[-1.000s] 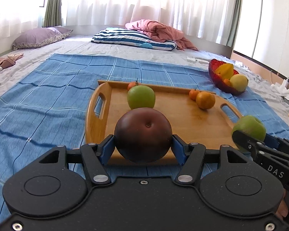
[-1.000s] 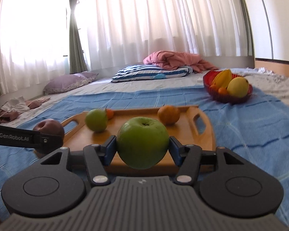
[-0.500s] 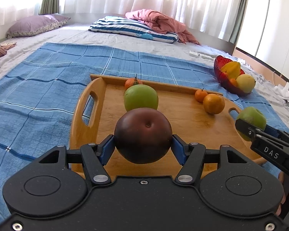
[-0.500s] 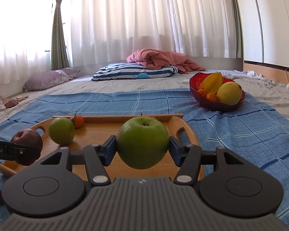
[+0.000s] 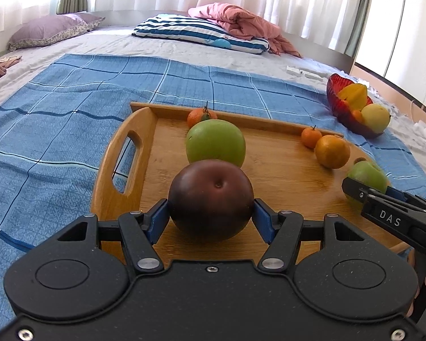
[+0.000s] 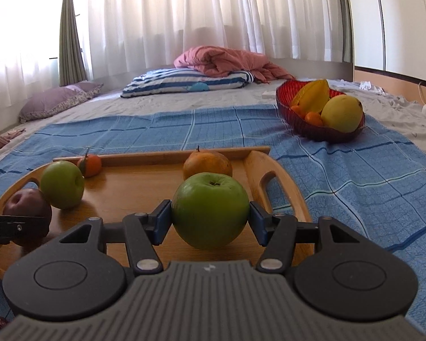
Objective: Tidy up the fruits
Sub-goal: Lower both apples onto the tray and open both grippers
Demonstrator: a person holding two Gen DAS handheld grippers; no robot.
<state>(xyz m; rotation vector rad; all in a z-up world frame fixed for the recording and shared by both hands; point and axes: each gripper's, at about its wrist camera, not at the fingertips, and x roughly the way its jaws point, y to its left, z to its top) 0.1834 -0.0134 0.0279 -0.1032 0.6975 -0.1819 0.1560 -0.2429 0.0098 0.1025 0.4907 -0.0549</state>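
Observation:
My left gripper (image 5: pixel 210 216) is shut on a dark red apple (image 5: pixel 210 199), held over the near left part of the wooden tray (image 5: pixel 275 170). My right gripper (image 6: pixel 210 221) is shut on a green apple (image 6: pixel 210 210) above the tray's (image 6: pixel 139 182) right half. On the tray lie another green apple (image 5: pixel 215 143), an orange (image 5: pixel 332 151) and two small tangerines (image 5: pixel 311 137), one (image 5: pixel 197 116) at the back rim. In the left wrist view the right gripper's green apple (image 5: pixel 366 174) shows at the right; in the right wrist view the red apple (image 6: pixel 28 210) shows at the left.
A red bowl (image 6: pixel 321 130) with a starfruit, a yellow fruit and small oranges sits on the blue checked cloth (image 6: pixel 355 176) right of the tray. A striped pillow (image 5: pixel 198 32), pink blanket (image 5: pixel 235 20) and purple pillow (image 5: pixel 48 28) lie farther back.
Both grippers have moved forward and slightly down over the tray, still holding their apples. The tray and its fruits now look nearer and larger.

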